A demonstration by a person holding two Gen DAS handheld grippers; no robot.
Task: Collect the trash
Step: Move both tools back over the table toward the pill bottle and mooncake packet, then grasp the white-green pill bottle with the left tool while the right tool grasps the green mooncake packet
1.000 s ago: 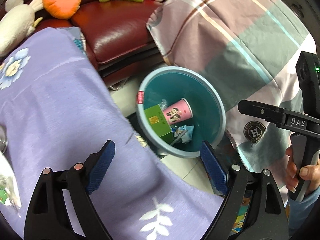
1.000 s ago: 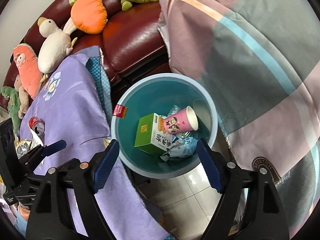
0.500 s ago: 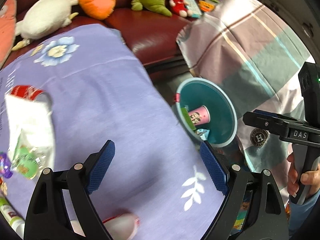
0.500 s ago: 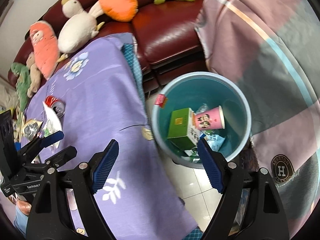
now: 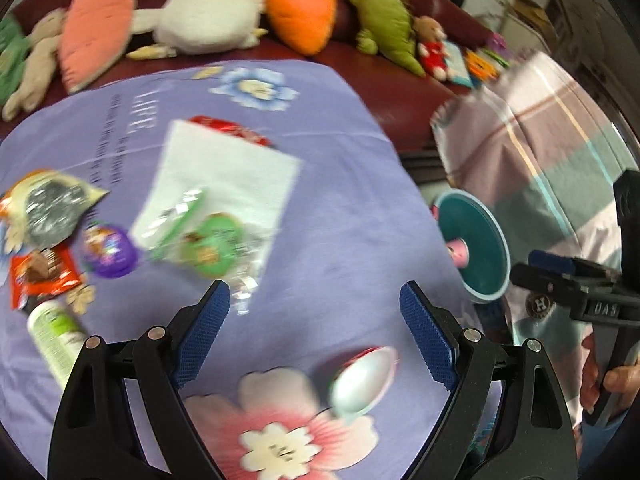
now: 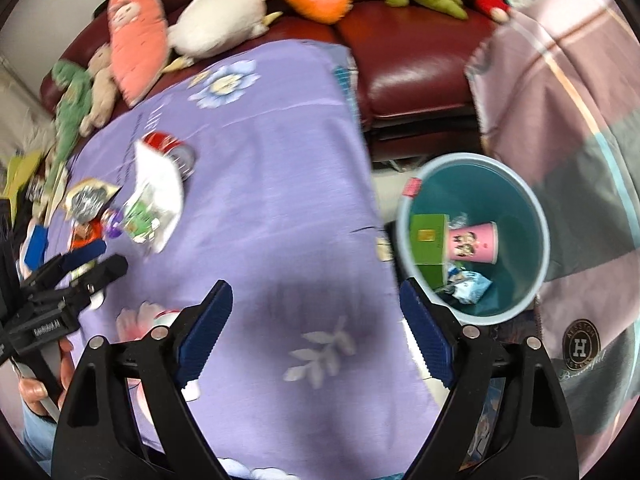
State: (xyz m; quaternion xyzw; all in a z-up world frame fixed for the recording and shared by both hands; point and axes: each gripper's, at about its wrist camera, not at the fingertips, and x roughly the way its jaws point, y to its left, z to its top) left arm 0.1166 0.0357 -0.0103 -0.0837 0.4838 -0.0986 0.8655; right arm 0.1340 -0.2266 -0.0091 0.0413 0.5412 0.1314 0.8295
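Right wrist alone shows green box (image 6: 430,236).

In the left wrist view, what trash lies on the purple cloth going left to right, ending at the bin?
Silver foil wrapper → purple wrapper → white bag → tipped can → bin, off the cloth's right edge. All are blurred.

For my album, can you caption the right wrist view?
Open jaws over purple cloth, bin holding pink cup.
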